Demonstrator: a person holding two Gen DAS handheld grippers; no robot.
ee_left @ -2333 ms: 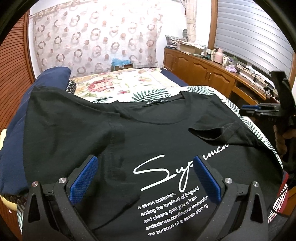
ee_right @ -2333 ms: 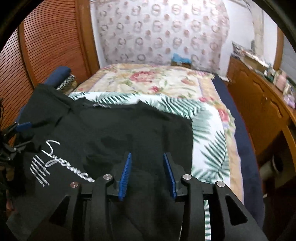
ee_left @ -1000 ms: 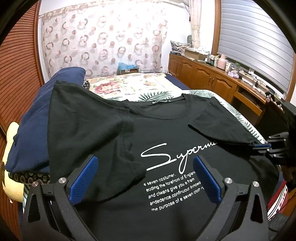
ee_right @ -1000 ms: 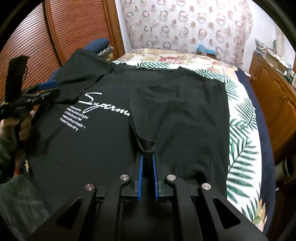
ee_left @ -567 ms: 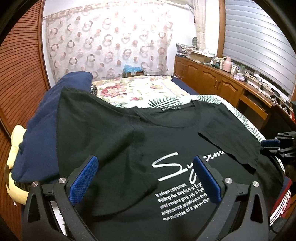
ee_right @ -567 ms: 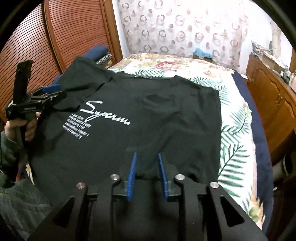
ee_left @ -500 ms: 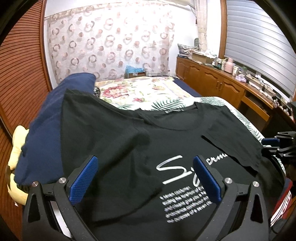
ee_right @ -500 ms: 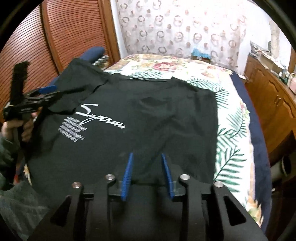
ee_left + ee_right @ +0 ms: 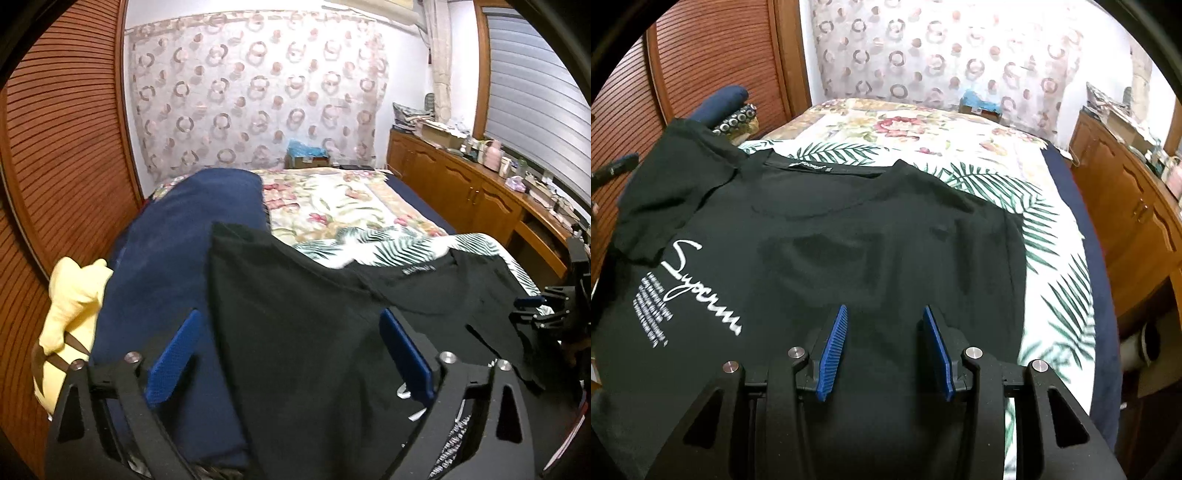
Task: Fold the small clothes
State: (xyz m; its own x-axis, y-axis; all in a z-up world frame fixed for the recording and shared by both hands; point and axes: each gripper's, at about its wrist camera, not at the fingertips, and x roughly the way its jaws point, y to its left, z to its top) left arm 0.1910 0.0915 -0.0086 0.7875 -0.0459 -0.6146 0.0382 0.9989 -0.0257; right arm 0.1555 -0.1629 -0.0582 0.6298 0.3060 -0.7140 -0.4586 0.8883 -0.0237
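A black T-shirt (image 9: 849, 206) with white script print lies face up on the bed. Its right sleeve (image 9: 827, 266) is folded in over the chest. My right gripper (image 9: 885, 349) hovers above the shirt's lower right side, jaws opening, with nothing pinched between the blue pads. In the left wrist view my left gripper (image 9: 290, 352) stands wide over the shirt's (image 9: 295, 369) left shoulder and sleeve, jaws closing slightly, and the pads do not press the cloth. The right gripper (image 9: 532, 310) shows at the right edge of that view.
A navy blanket (image 9: 177, 258) and a yellow cloth (image 9: 70, 306) lie left of the shirt. The floral and palm-leaf bedspread (image 9: 960, 140) stretches beyond it. Wooden cabinets (image 9: 1137, 221) run along the right, and slatted wooden doors (image 9: 62, 155) along the left.
The right gripper let go of the right sleeve, which now lies folded on the chest, and drew back. The left gripper swung left, from the print to the left shoulder.
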